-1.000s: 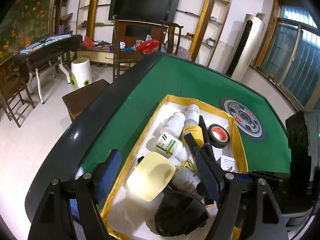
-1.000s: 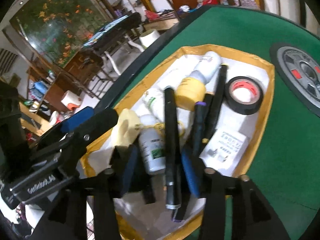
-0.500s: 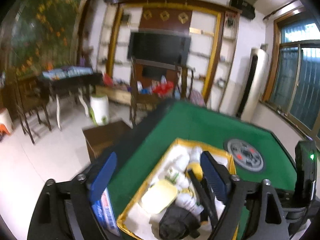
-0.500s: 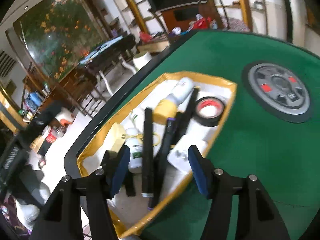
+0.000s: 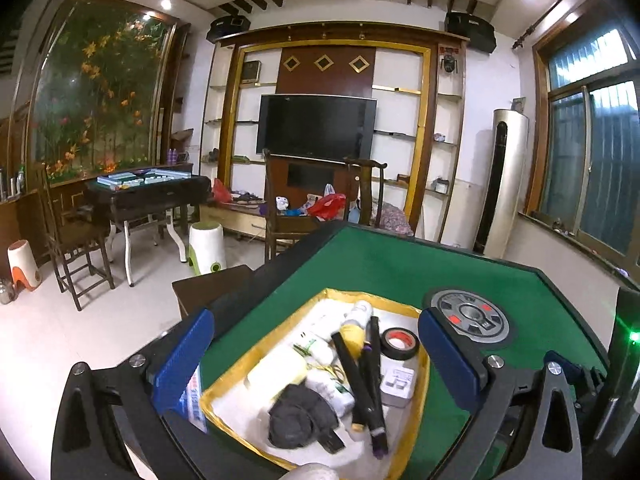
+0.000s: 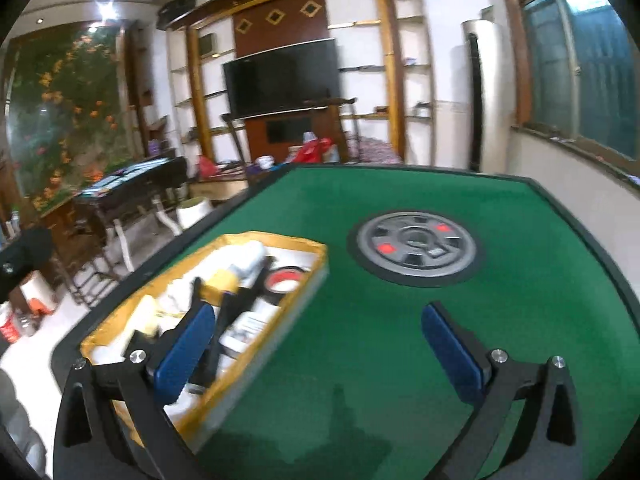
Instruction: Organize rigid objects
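Observation:
A gold-rimmed tray (image 5: pixel 240 364) sits on the green table (image 5: pixel 384 268) and holds white bottles (image 5: pixel 316 348), black markers (image 5: pixel 352 364), a black tape roll (image 5: pixel 399 344), a white charger (image 5: pixel 396 382), a yellow lid (image 5: pixel 276 368) and a black cloth (image 5: pixel 300 420). My left gripper (image 5: pixel 316 356) is open and empty, raised above the tray. My right gripper (image 6: pixel 316 344) is open and empty above the felt, right of the tray (image 6: pixel 304 300).
A round grey control disc (image 5: pixel 468 316) is set in the table centre, also in the right wrist view (image 6: pixel 414 246). Wooden chairs (image 5: pixel 288 204) stand past the far edge. A dark stool (image 5: pixel 212 284) and a white stool (image 5: pixel 206 248) stand left of the table.
Both grippers have pulled back and up from the tray and opened wider. The right gripper has released the black marker it straddled, and it lies in the tray.

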Demonstrator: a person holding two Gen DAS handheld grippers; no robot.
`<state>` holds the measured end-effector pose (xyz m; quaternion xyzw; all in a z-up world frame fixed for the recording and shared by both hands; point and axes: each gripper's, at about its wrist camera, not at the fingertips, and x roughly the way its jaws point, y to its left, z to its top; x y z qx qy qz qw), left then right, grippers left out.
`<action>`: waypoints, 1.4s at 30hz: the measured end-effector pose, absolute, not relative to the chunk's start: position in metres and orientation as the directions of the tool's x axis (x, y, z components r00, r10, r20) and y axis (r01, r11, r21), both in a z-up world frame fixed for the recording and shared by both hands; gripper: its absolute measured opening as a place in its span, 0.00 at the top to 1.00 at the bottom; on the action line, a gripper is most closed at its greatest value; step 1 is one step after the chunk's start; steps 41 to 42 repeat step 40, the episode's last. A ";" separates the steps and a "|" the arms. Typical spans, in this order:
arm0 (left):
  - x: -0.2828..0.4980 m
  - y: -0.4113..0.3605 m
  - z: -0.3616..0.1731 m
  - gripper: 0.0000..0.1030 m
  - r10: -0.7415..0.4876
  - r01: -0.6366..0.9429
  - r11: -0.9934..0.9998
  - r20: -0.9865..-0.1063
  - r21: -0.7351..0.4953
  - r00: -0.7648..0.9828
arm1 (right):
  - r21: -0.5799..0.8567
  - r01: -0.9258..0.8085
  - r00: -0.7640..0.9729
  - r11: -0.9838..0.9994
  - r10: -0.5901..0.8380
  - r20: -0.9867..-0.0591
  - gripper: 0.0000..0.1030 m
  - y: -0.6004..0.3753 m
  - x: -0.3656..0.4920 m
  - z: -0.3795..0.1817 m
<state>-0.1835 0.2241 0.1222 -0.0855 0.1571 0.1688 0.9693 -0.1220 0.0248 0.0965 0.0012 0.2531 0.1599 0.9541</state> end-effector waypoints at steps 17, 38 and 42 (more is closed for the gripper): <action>-0.146 0.205 0.069 0.00 0.322 -0.432 0.901 -0.602 -0.042 0.731 | -0.217 -0.328 0.881 0.919 0.215 -0.422 0.00 0.039 -0.170 0.073; -0.137 0.212 0.058 0.00 0.317 -0.436 0.900 -0.650 -0.024 0.691 | -0.208 -0.346 0.858 0.915 0.219 -0.465 0.00 0.045 -0.163 0.065; -0.135 0.212 0.057 0.00 0.317 -0.436 0.900 -0.658 -0.020 0.683 | -0.201 -0.347 0.853 0.916 0.219 -0.473 0.00 0.045 -0.161 0.066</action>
